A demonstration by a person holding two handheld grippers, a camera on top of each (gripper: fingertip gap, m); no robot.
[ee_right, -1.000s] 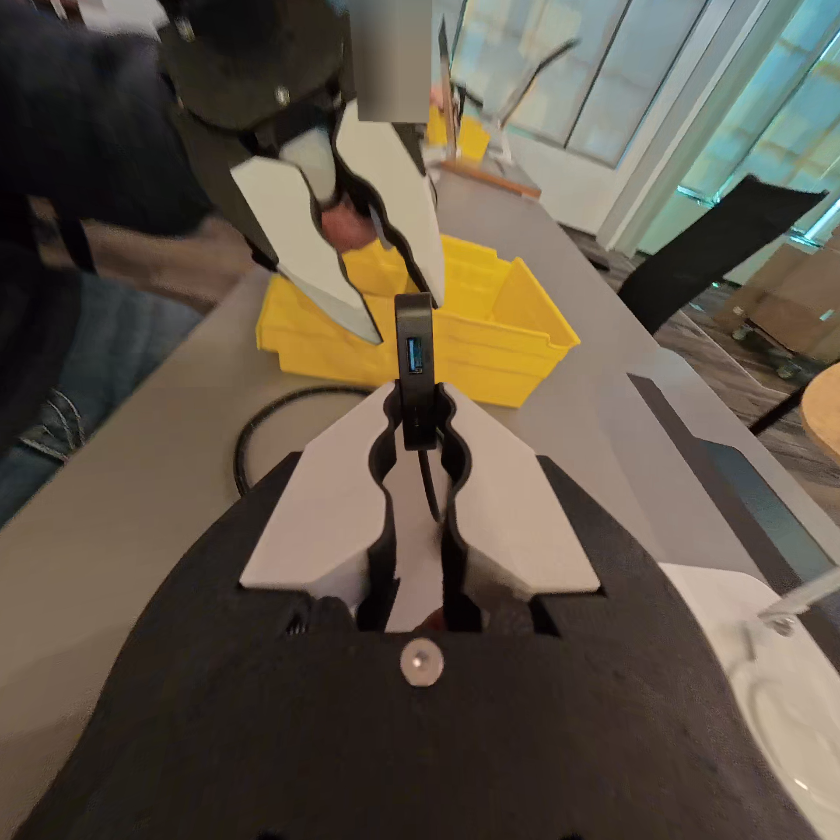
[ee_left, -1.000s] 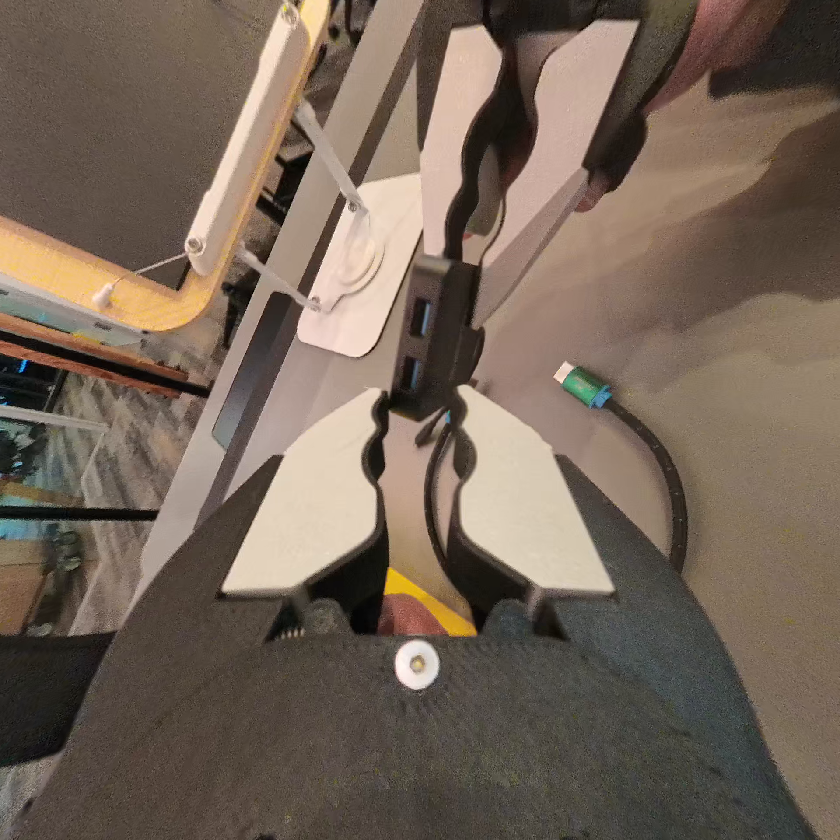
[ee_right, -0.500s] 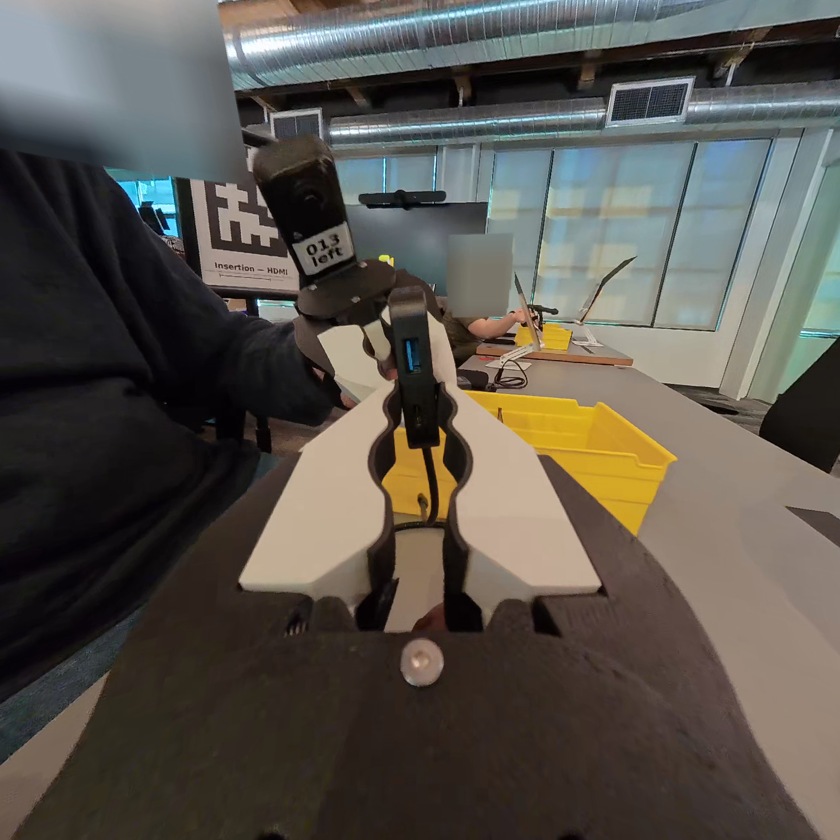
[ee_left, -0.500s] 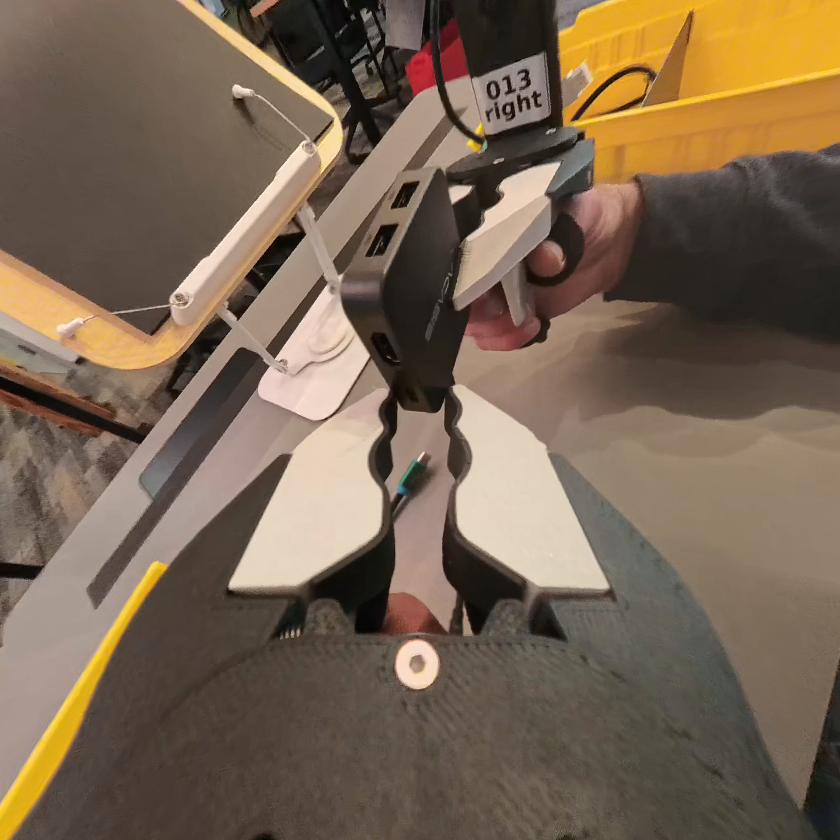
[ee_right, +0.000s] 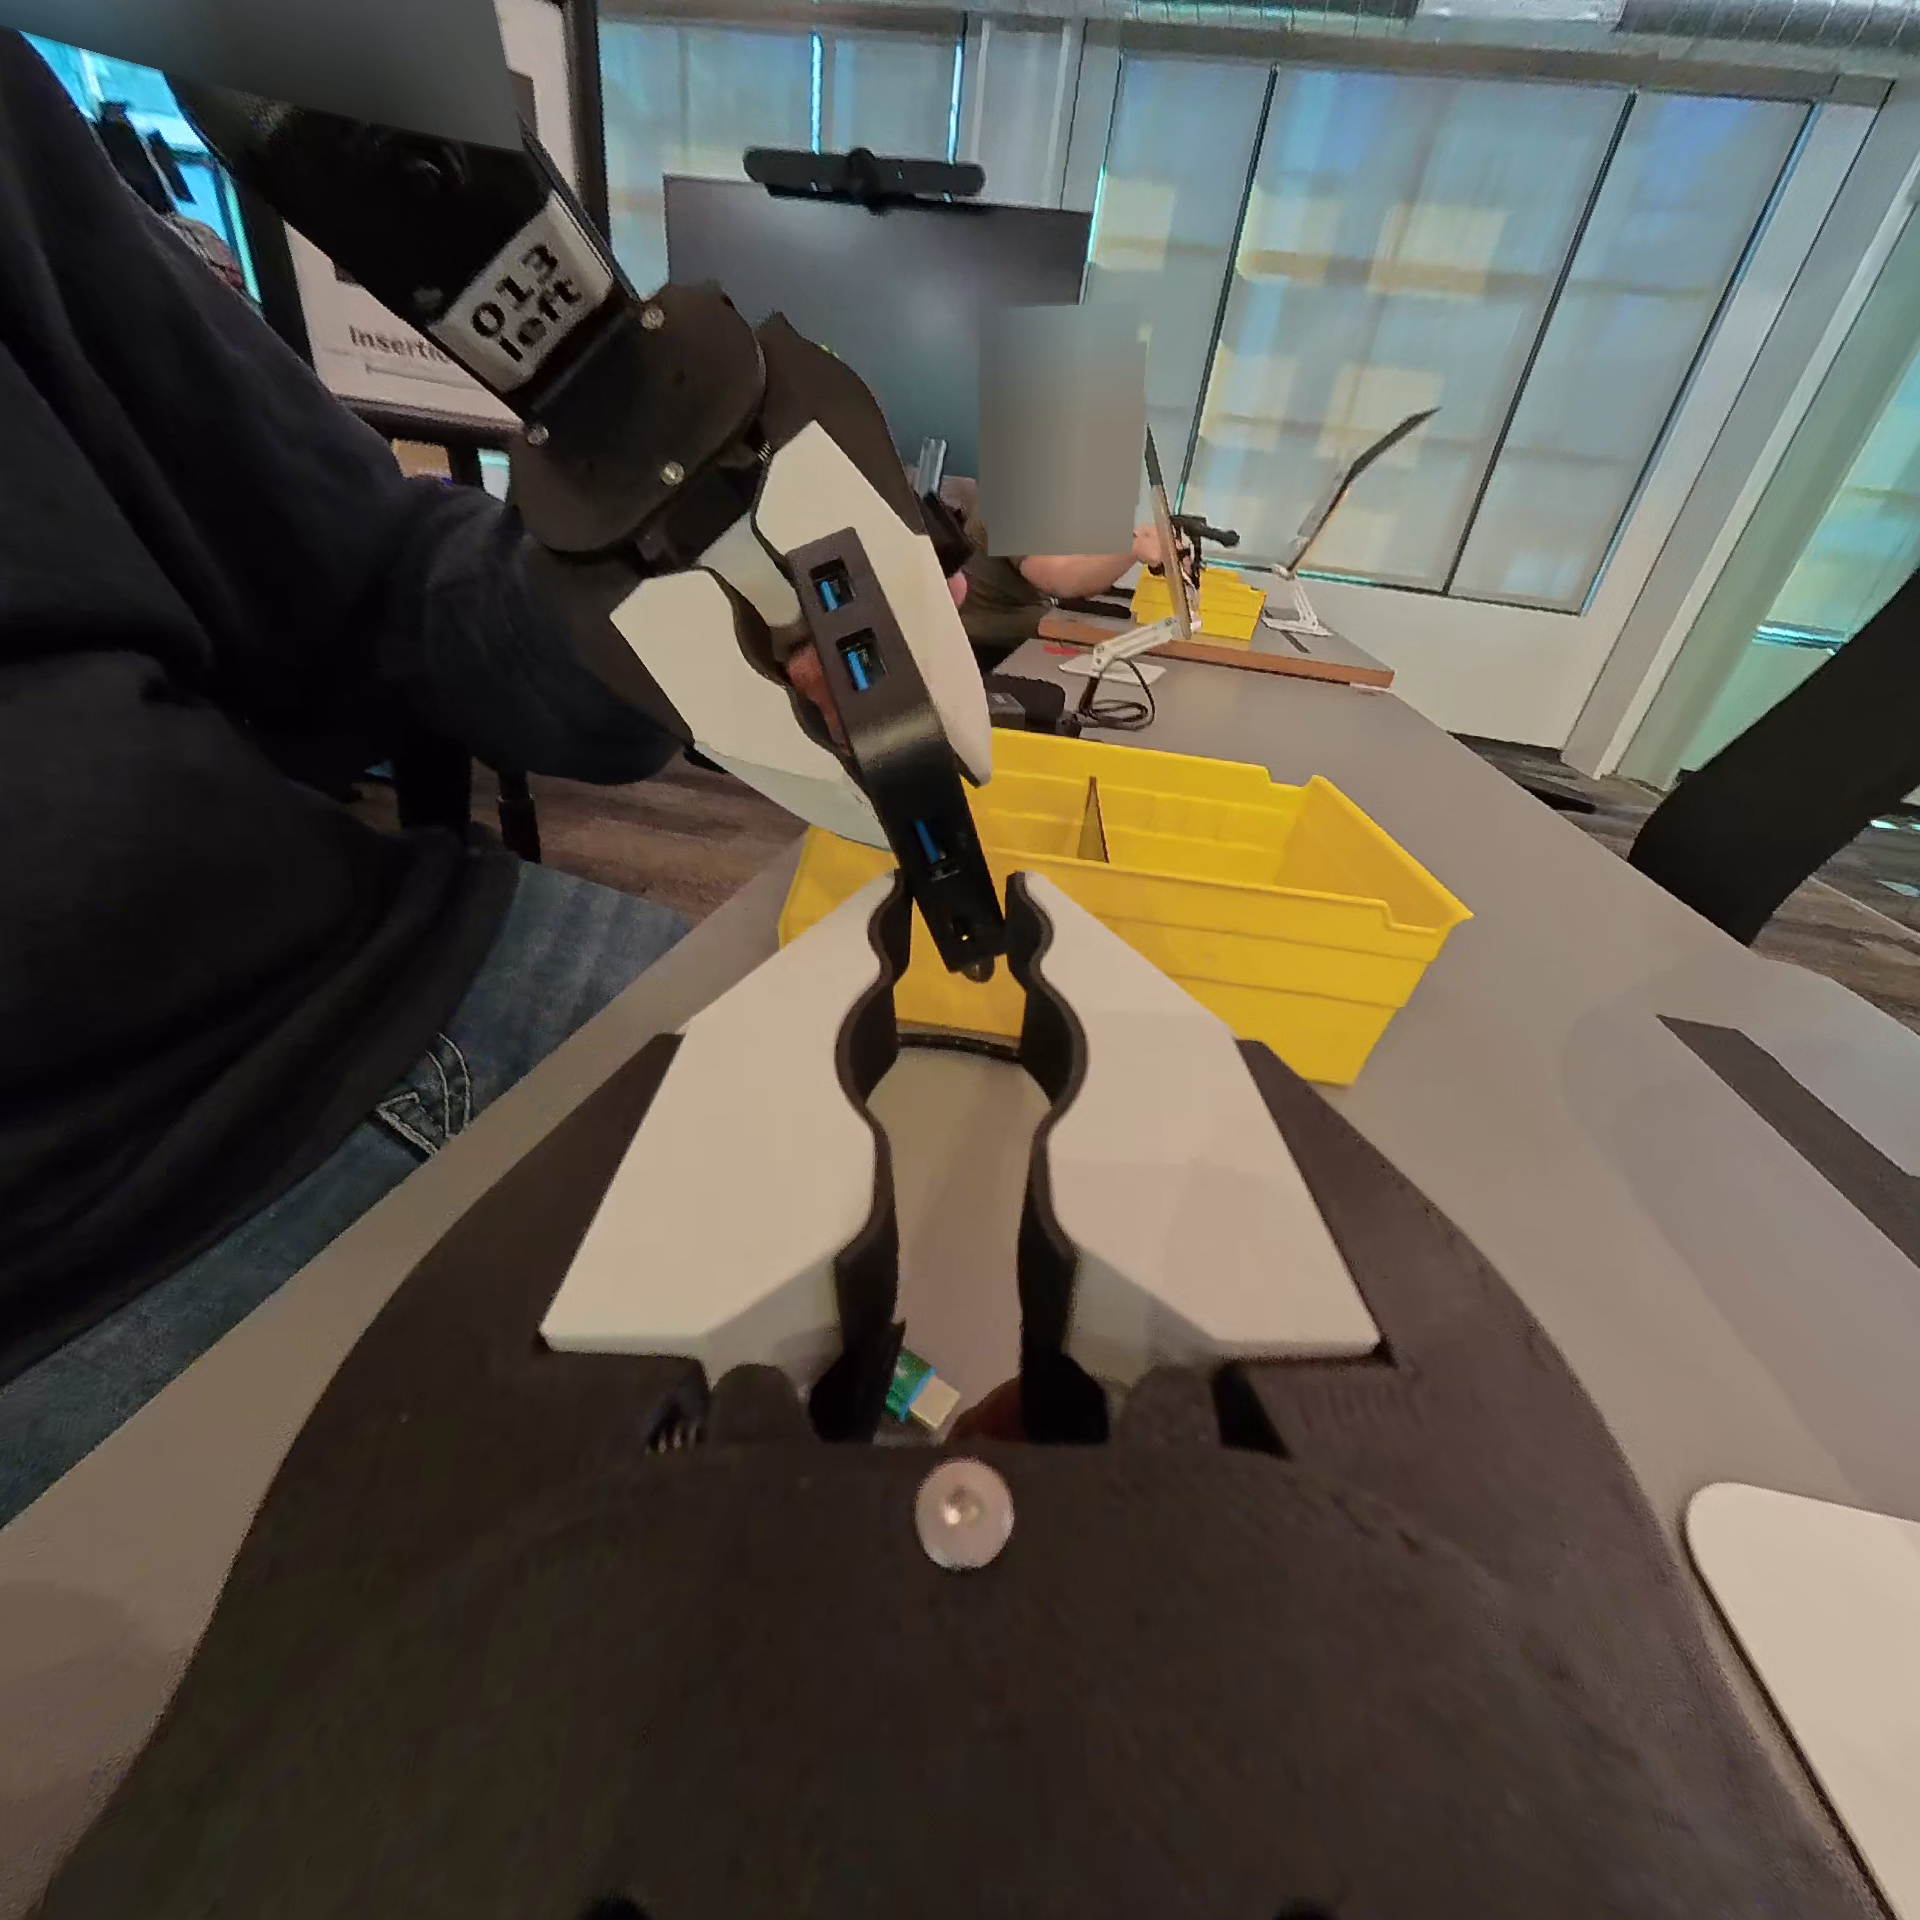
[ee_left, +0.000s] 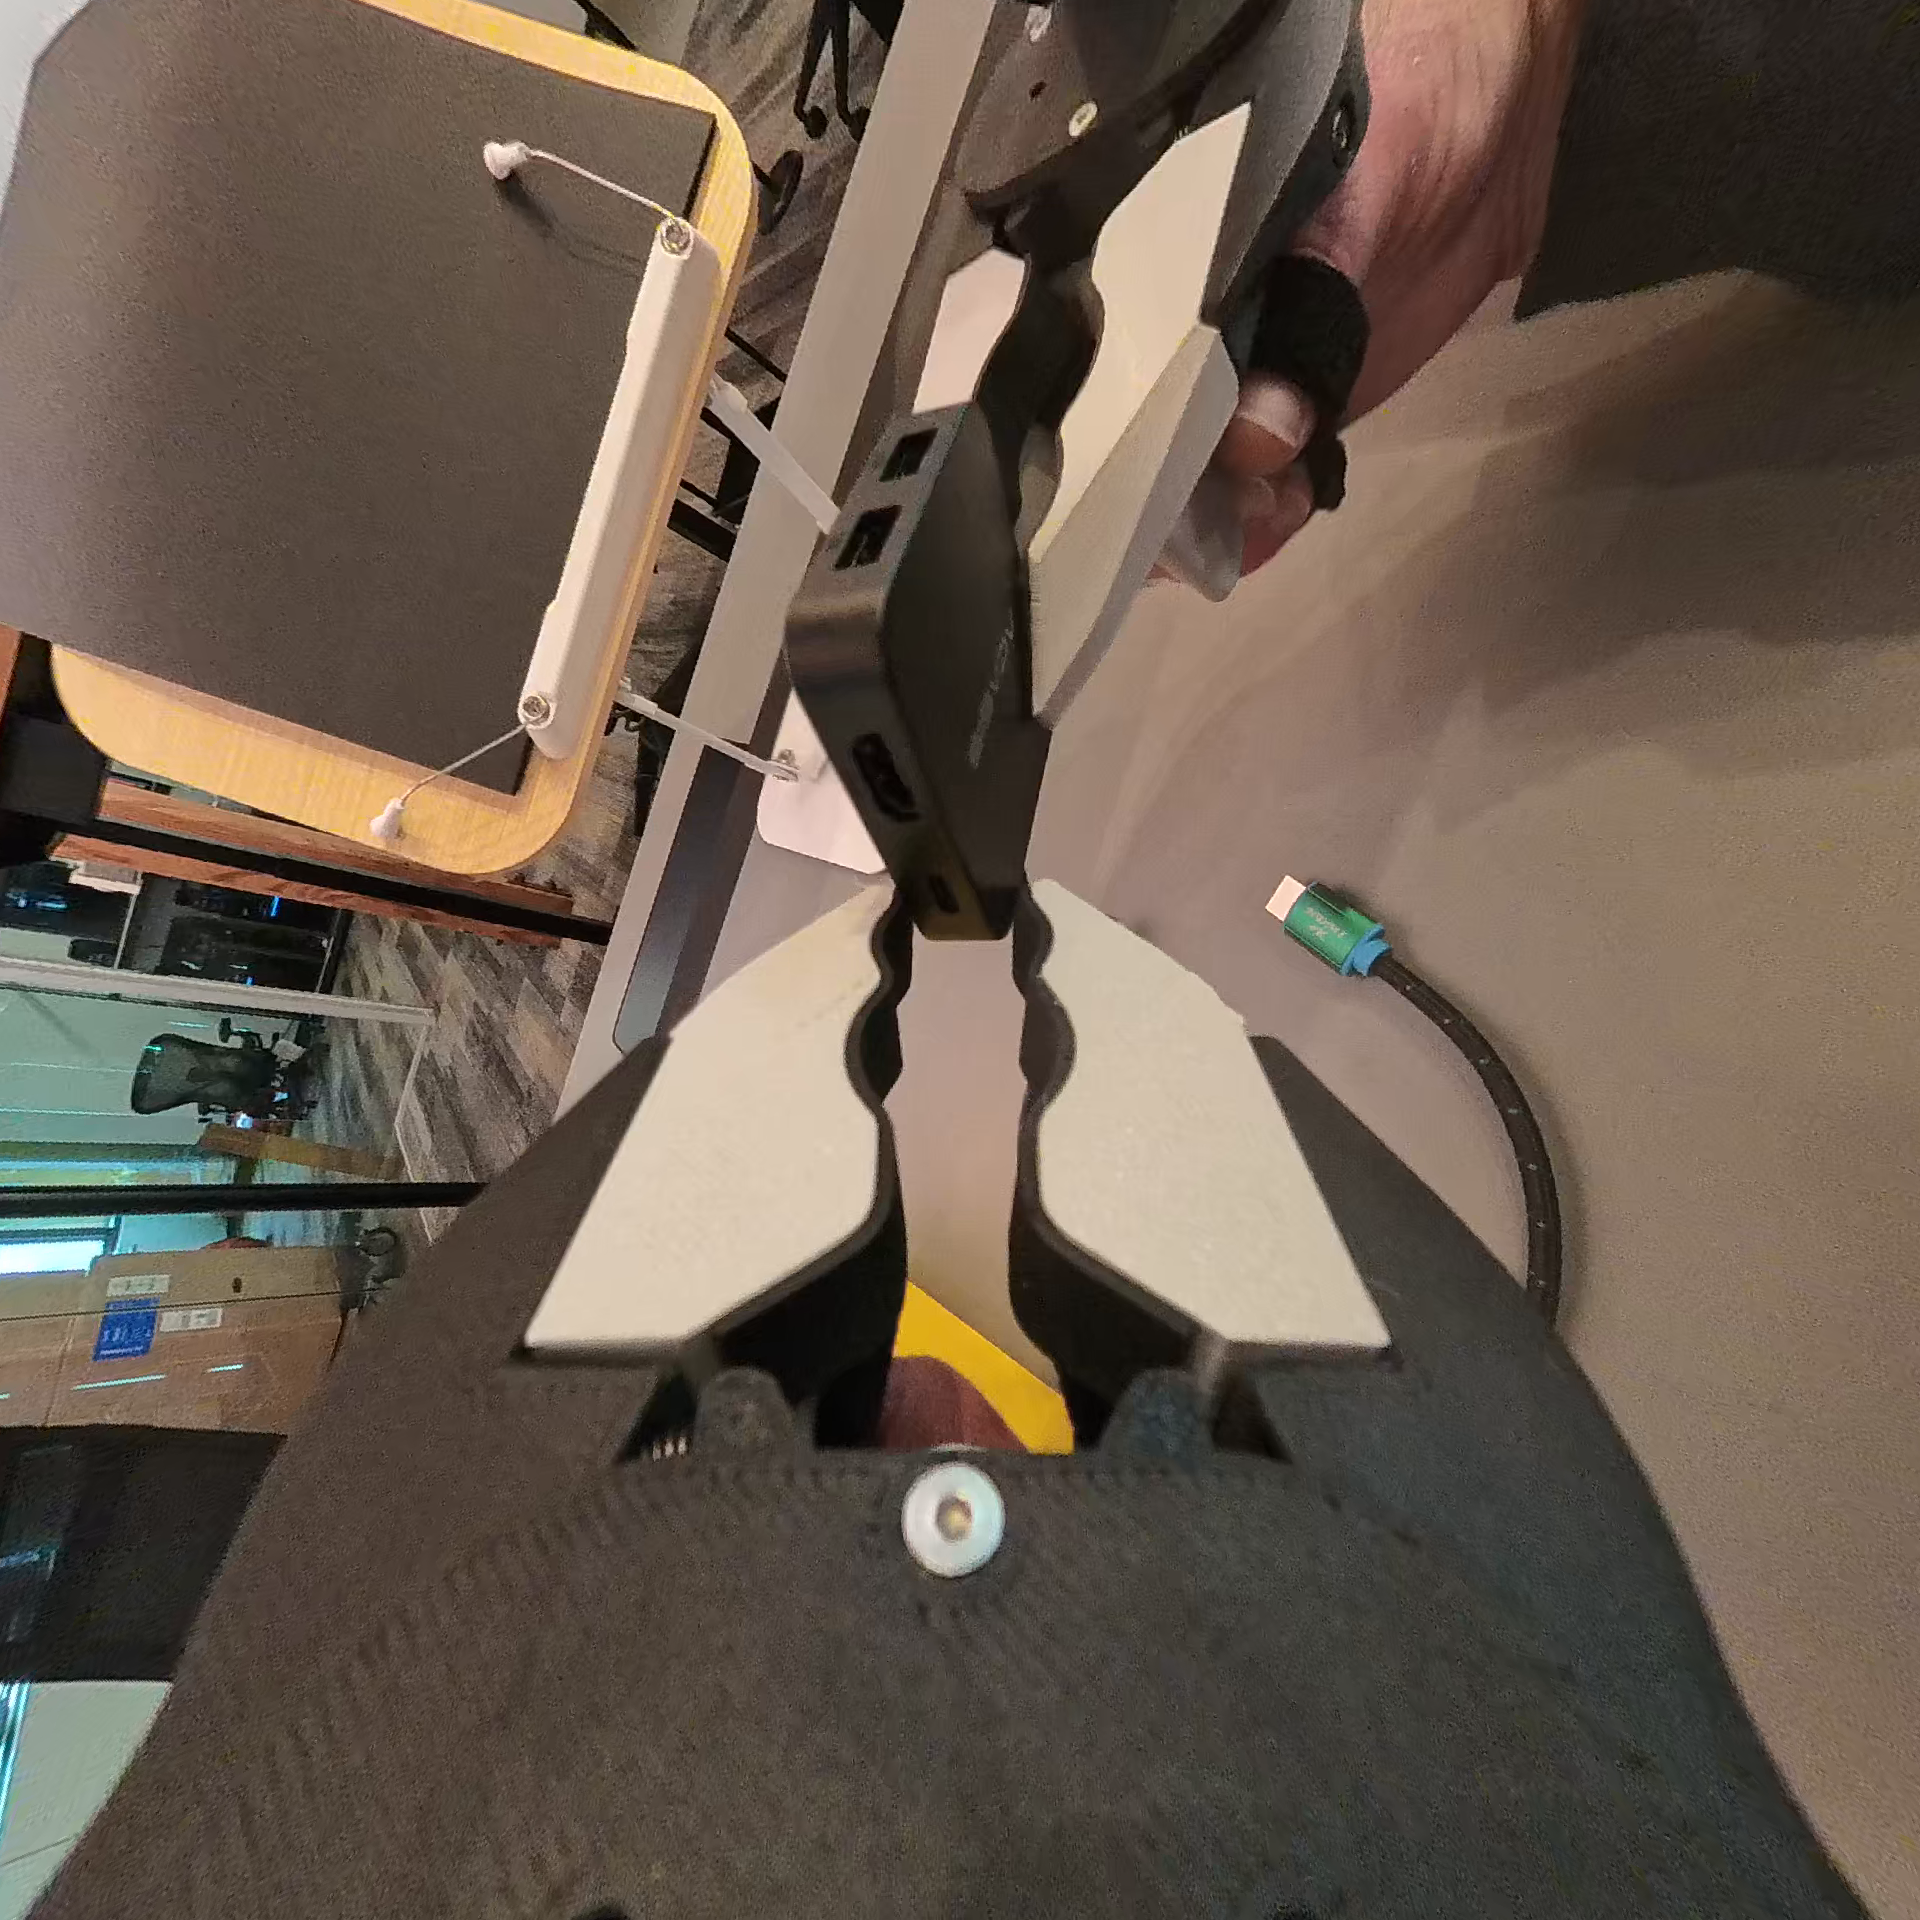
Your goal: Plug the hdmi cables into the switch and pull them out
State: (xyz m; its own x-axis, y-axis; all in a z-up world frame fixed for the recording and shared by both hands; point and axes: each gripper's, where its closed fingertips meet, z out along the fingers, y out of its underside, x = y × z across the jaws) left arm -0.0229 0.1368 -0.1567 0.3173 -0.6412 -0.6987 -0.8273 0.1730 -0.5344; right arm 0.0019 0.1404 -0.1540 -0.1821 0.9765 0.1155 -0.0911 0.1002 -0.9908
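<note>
The black switch (ee_left: 925, 675), a flat box with ports along its edges, is held in the air between both grippers. My left gripper (ee_left: 956, 914) is shut on its lower end. The right gripper grips its upper end, with a white finger (ee_left: 1132, 499) showing beside it. In the right wrist view my right gripper (ee_right: 956, 914) is shut on the near end of the switch (ee_right: 894, 727), which tilts left; the left gripper's fingers (ee_right: 883, 540) clamp its far end. An HDMI cable with a green plug (ee_left: 1325, 925) lies loose on the grey table (ee_left: 1558, 1039). The plug also shows under my right gripper (ee_right: 914, 1392).
A yellow bin (ee_right: 1247, 935) stands on the table behind the switch. A white stand base (ee_right: 1818, 1662) lies at the right. A dark board on a white arm (ee_left: 312, 416) hangs past the table's edge. The person's body (ee_right: 208, 727) fills the left. The grippers are tip to tip, or close to it.
Both grippers kept hold of the switch and swung with it. It went from upright to tilted left in the right view. The left view turned down toward the table and plug.
</note>
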